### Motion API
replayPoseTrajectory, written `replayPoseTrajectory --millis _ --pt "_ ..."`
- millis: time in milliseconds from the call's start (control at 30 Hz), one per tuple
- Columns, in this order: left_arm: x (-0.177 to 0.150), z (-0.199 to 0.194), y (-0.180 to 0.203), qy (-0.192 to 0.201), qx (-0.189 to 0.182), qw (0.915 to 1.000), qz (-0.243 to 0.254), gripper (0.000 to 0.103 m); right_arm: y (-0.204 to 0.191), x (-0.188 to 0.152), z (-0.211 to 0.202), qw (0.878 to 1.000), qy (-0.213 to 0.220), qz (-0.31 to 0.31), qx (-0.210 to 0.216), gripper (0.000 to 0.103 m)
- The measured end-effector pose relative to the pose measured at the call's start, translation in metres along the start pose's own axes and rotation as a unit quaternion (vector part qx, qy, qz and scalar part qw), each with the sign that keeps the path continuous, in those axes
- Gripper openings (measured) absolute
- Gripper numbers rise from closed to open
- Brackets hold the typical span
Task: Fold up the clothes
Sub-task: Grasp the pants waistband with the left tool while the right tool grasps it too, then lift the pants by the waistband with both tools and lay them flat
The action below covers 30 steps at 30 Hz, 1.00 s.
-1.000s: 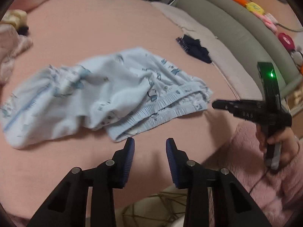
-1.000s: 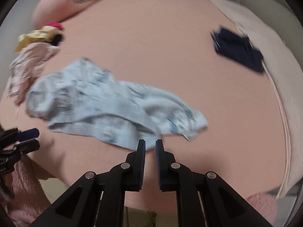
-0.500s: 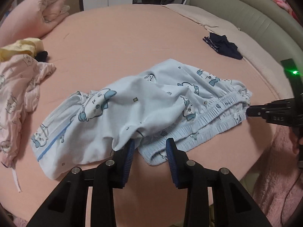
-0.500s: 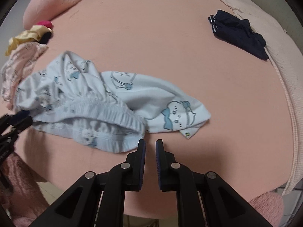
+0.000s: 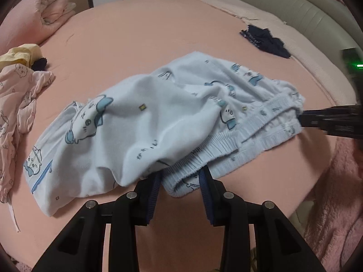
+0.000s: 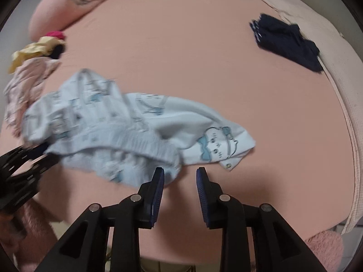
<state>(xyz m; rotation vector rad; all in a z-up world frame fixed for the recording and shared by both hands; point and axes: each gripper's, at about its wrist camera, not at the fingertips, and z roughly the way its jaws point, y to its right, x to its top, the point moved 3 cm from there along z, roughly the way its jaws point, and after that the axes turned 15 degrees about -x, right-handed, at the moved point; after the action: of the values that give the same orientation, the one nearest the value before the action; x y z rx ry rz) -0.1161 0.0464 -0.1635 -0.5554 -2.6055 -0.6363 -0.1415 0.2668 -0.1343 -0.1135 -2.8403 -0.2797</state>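
Note:
Light blue pajama pants [image 5: 158, 122] with cartoon prints lie crumpled on the pink bed [image 5: 140, 36]; they also show in the right wrist view [image 6: 127, 127]. My left gripper [image 5: 181, 176] is open, its fingers on either side of the near end of the elastic waistband [image 5: 226, 145]. My right gripper [image 6: 180, 176] is open at the other end of the waistband, its left finger touching the cloth. It shows at the right in the left wrist view [image 5: 304, 119]. The left gripper shows at the left in the right wrist view [image 6: 43, 153].
A dark navy garment [image 5: 265, 40] lies at the far right by a beige blanket [image 5: 301, 52]. Pink pajamas [image 5: 15, 95] and a yellow garment [image 5: 18, 54] lie at the left. A rolled pink quilt [image 5: 40, 18] sits at the back left. The bed's front edge is just below both grippers.
Both grippers have moved in to the waistband ends. The right gripper's jaws, nearly shut before, have opened. The left jaws now straddle the waistband end.

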Motion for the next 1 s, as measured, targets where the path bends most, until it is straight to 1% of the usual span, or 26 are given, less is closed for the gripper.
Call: replayPoseTrajectory --millis 33,100,167,200,233,300,333,367,467,500,533,567,633,667,700,767,833,900,933,967,1000 --pt "-0.003 0.000 0.001 -0.001 0.001 1.0000 0.005 0.031 -0.002 0.001 0.005 1.000 -0.003 0.000 0.014 0.029" --pt "-0.005 0.006 -0.004 -0.011 0.032 0.9993 0.016 0.031 -0.009 0.002 0.015 0.999 -0.005 -0.001 0.051 0.029" --pt "-0.003 0.011 -0.013 -0.007 0.035 0.9994 -0.002 0.031 -0.016 0.004 0.016 0.999 0.006 -0.012 0.051 0.028" --pt "-0.001 0.010 -0.016 0.000 0.029 0.9995 -0.016 0.031 -0.018 0.005 0.014 0.998 0.014 -0.015 0.053 0.020" --pt "0.001 0.008 -0.018 0.004 0.022 0.9994 -0.026 0.027 -0.020 0.006 0.008 0.998 0.025 -0.011 0.057 0.006" --pt "0.005 -0.001 -0.018 0.015 0.016 0.9991 -0.035 0.007 -0.017 0.006 -0.009 0.997 0.050 0.001 0.052 0.006" --pt "0.007 -0.007 -0.017 0.021 0.016 0.9990 -0.035 0.007 -0.016 0.006 -0.017 0.997 0.066 0.002 0.050 0.006" --pt "0.008 -0.018 -0.015 0.031 0.009 0.9990 -0.032 0.007 -0.015 0.008 -0.030 0.995 0.091 0.000 0.041 0.006" --pt "0.012 -0.058 -0.005 0.067 -0.011 0.9975 -0.017 0.007 -0.016 0.014 -0.058 0.989 0.145 -0.028 -0.003 0.006" --pt "0.012 -0.076 0.000 0.082 -0.015 0.9964 -0.014 0.007 -0.014 0.022 -0.061 0.987 0.155 -0.035 -0.009 0.006" --pt "0.009 -0.094 0.005 0.096 -0.021 0.9950 -0.017 0.007 -0.015 0.021 -0.072 0.986 0.161 -0.033 -0.005 0.006" --pt "0.005 -0.114 0.004 0.111 -0.033 0.9930 -0.024 0.007 -0.015 0.018 -0.085 0.986 0.166 -0.025 0.014 0.006" --pt "-0.003 -0.156 0.006 0.139 -0.068 0.9875 -0.029 0.007 -0.011 0.014 -0.106 0.984 0.173 -0.013 0.045 0.006" --pt "0.001 -0.171 0.014 0.150 -0.075 0.9857 -0.019 0.007 -0.010 0.014 -0.123 0.982 0.182 -0.010 0.056 0.006" --pt "0.009 -0.191 0.025 0.164 -0.081 0.9831 0.005 0.007 -0.008 0.014 -0.139 0.979 0.193 -0.011 0.062 0.006" --pt "0.024 -0.232 0.048 0.196 -0.092 0.9747 0.054 0.007 -0.006 0.020 -0.184 0.969 0.236 -0.018 0.064 0.006" --pt "0.050 -0.265 0.071 0.226 -0.097 0.9650 0.092 0.007 -0.003 0.025 -0.233 0.957 0.282 -0.016 0.069 0.006" --pt "0.063 -0.299 0.086 0.253 -0.109 0.9551 0.110 0.007 0.011 0.036 -0.285 0.943 0.327 0.018 0.066 0.006" --pt "0.069 -0.309 0.090 0.259 -0.114 0.9526 0.110 0.007 0.019 0.041 -0.299 0.938 0.339 0.027 0.066 0.006" --pt "0.074 -0.313 0.089 0.258 -0.116 0.9533 0.105 0.007 0.025 0.045 -0.317 0.931 0.358 0.033 0.064 0.006" --pt "0.079 -0.309 0.084 0.253 -0.111 0.9561 0.098 0.007 0.027 0.048 -0.323 0.928 0.367 0.032 0.054 0.006"
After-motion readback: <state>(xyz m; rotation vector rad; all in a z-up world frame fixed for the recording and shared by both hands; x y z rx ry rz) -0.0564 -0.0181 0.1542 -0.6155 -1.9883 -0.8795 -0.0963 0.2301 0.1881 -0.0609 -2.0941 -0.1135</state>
